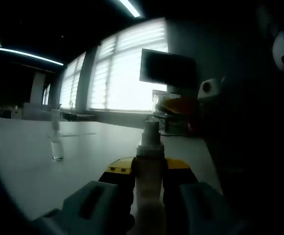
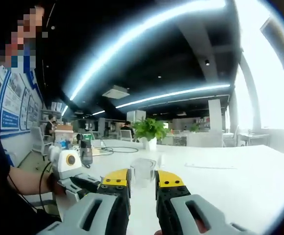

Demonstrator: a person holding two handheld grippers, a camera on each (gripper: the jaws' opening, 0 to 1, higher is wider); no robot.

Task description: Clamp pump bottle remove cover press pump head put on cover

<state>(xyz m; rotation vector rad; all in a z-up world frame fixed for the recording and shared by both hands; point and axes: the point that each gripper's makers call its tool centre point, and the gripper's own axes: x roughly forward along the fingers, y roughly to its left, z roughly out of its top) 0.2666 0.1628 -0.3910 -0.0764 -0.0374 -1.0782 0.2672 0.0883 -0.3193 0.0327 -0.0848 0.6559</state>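
Right now my left gripper (image 1: 149, 183) is clenched on the white plastic pump bottle (image 1: 149, 188), which stands upright between the yellow-tipped jaws at the bottom centre of the left gripper view. Its pump head (image 1: 150, 128) rises bare above the jaw tips, pale against the bright windows (image 1: 127, 73). Further back, at the left of that frame, a small clear plastic piece (image 1: 57, 148) stands on the white table (image 1: 29, 152), well apart from the bottle; I cannot make out what it is. The right side of this frame is very dark, and I can only pick out a vague shape with a round grey part there.

My right gripper (image 2: 142, 188) holds the clear plastic cover (image 2: 143, 172) between its jaw tips at the lower centre of the right gripper view, above the white table (image 2: 239, 181). At lower left of that frame I see the other gripper, with the bottle itself hidden from this angle. A potted green plant (image 2: 149, 131) stands far back on the table. The person's sleeve is cut off by the left edge.
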